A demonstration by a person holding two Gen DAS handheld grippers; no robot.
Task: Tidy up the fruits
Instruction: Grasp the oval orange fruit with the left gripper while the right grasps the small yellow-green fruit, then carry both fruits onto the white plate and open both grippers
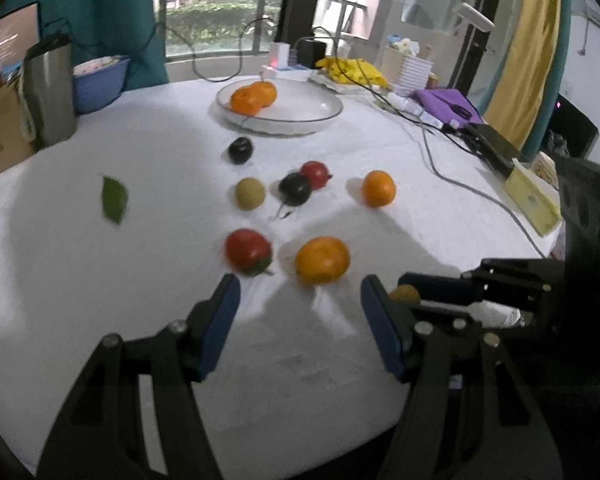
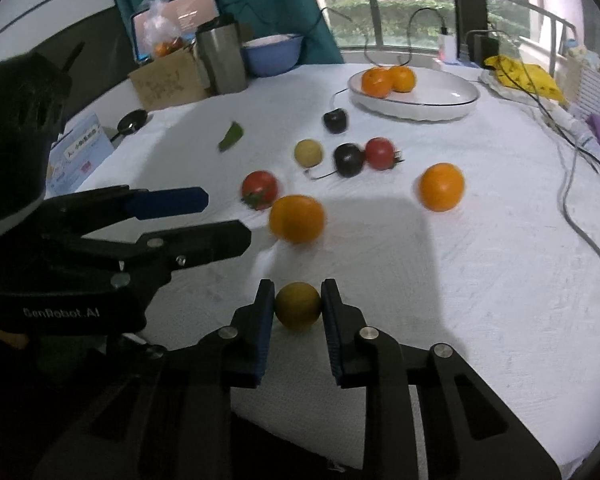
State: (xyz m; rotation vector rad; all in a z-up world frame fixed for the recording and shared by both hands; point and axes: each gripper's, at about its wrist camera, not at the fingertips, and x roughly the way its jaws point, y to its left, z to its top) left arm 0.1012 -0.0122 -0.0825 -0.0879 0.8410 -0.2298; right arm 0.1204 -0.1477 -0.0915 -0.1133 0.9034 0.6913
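Observation:
Fruits lie on a white tablecloth. A white plate at the back holds two oranges. Loose in the left wrist view are a near orange, a far orange, a near tomato, a far tomato, two dark plums and a yellow-green fruit. My left gripper is open just short of the near orange. My right gripper is shut on a small yellow-green fruit, near the table's front edge.
A green leaf lies at the left. A steel flask, a blue bowl and a cardboard box stand at the back left. Cables, a purple cloth and small clutter line the right side.

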